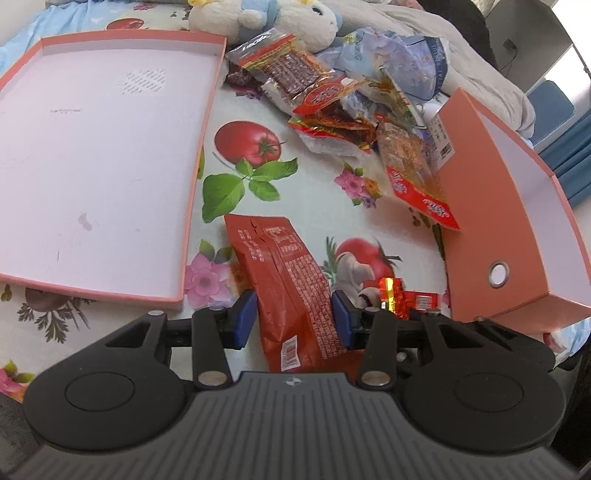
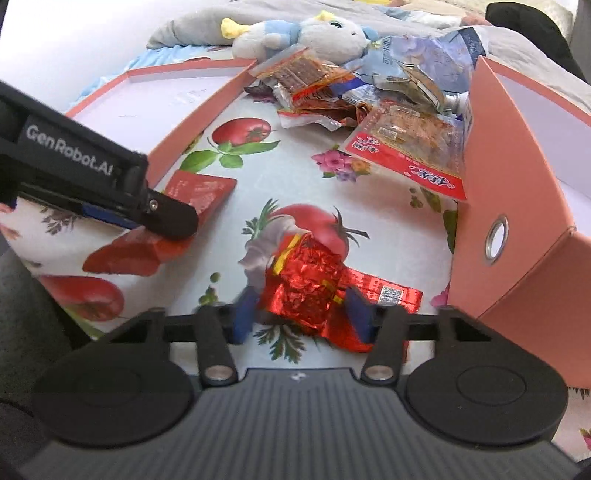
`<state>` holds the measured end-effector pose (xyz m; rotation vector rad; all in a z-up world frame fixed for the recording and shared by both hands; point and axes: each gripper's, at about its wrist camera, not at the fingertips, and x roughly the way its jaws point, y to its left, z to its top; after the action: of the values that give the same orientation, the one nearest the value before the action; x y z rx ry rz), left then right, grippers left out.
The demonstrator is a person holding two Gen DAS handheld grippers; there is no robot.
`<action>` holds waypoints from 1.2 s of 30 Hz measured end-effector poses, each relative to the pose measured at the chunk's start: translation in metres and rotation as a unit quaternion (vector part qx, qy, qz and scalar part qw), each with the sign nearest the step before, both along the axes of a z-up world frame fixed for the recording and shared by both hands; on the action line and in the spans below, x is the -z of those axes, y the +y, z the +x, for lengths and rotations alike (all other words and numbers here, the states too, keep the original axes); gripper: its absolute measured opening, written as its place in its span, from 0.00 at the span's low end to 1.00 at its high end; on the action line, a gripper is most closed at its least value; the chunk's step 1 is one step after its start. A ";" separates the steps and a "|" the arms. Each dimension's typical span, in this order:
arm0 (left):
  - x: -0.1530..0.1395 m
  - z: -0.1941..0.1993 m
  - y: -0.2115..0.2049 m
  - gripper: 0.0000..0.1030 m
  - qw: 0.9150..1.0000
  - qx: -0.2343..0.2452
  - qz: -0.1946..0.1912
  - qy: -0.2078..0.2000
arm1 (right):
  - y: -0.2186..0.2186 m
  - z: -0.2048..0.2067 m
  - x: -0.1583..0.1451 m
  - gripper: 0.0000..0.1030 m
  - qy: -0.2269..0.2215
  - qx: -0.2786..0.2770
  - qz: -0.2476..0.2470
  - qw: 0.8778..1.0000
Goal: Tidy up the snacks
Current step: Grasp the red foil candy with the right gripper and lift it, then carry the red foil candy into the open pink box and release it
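Left gripper [image 1: 295,317]: we pinch one flat, matte red snack pouch [image 1: 291,288], lying on the glossy tomato-print cloth [image 1: 295,184]
Right gripper [image 2: 301,314]: we cannot tell if it grips the crinkled red foil packet [image 2: 303,288] between its pads
Boxes: we count two pink cardboard ones, shallow lid [image 1: 92,147] and deep box [image 1: 498,229]
Around: heaped snack bags [image 1: 351,107], plush toys [image 1: 266,18]

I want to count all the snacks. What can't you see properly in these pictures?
- Pile of snacks: packets overlap in both views, so no sure count.
- Inside of the tall pink box: hidden by its wall.
- Small print on the red packet: too small.
- Right claw: fingers blurred around the shiny red wrapper.
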<state>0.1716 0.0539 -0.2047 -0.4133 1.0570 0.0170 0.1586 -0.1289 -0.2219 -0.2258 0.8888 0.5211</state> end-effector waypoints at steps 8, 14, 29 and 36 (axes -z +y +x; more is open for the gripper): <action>-0.011 0.002 -0.007 0.48 1.000 0.004 0.003 -0.011 | -0.012 0.001 -0.017 0.33 0.001 0.005 0.019 1.000; -0.021 0.002 -0.009 0.48 1.000 -0.002 0.004 -0.018 | -0.024 0.001 -0.038 0.33 -0.003 0.010 0.050 0.999; -0.080 0.001 -0.022 0.48 0.998 -0.005 -0.003 -0.067 | -0.040 0.001 -0.099 0.33 -0.047 0.007 0.076 0.996; -0.120 0.009 -0.032 0.48 0.995 0.009 -0.005 -0.098 | -0.052 0.007 -0.138 0.33 -0.083 0.022 0.087 0.992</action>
<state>0.1805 0.0224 -0.0850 -0.4062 0.8667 -0.0437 0.1653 -0.1809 -0.0838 -0.0882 0.6801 0.5277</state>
